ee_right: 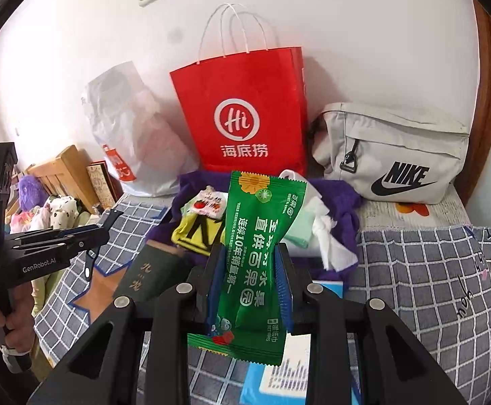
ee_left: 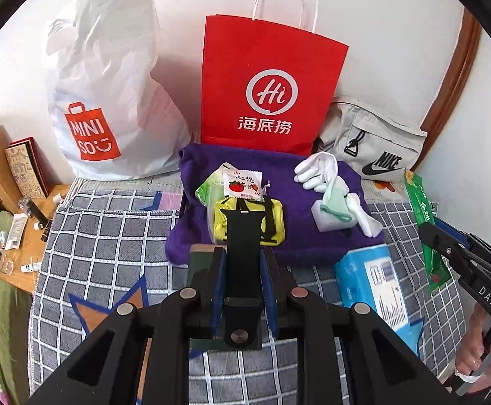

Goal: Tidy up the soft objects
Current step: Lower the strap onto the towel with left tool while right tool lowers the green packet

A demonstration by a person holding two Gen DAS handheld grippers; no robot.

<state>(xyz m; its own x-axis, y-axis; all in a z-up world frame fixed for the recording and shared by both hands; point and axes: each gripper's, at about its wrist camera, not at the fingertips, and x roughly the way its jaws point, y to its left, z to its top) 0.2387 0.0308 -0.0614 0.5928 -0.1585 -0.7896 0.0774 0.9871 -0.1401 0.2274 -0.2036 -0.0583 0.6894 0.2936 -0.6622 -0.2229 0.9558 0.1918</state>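
Left wrist view: the left claw (ee_left: 242,263) is pressed together on a flat black strap-like piece (ee_left: 243,236) that stands up between its blue pads. Just beyond it on the bed, a yellow pouch (ee_left: 250,221) lies on the near edge of a purple towel (ee_left: 279,182). A tomato-print sachet (ee_left: 242,185) and a pale green packet (ee_left: 211,187) lean against the far side of the pouch. To the right on the towel are white gloves (ee_left: 316,170), a mint face mask (ee_left: 333,199) and a knotted white cloth (ee_left: 363,217). Behind the towel stand a red paper bag (ee_left: 269,84), with a white Miniso bag (ee_left: 110,101) to its left and a grey Nike pouch (ee_left: 377,145) to its right. A blue tissue pack (ee_left: 373,280) lies at the towel's near right corner. A dark green book (ee_left: 200,263) sits under the claw. At the right edge the right claw (ee_left: 431,236) pinches a green wipes packet (ee_left: 424,216).

Right wrist view: the right claw (ee_right: 250,276) is clamped on the green wipes packet (ee_right: 259,253), squeezing it at mid-length; the packet stands upright, its top rising in front of the purple towel (ee_right: 340,195) and red paper bag (ee_right: 242,108), its lower end hanging below the pads. The left claw (ee_right: 90,236) shows at the left, its tip over the checked bedspread (ee_right: 424,270); from here I cannot tell its opening.
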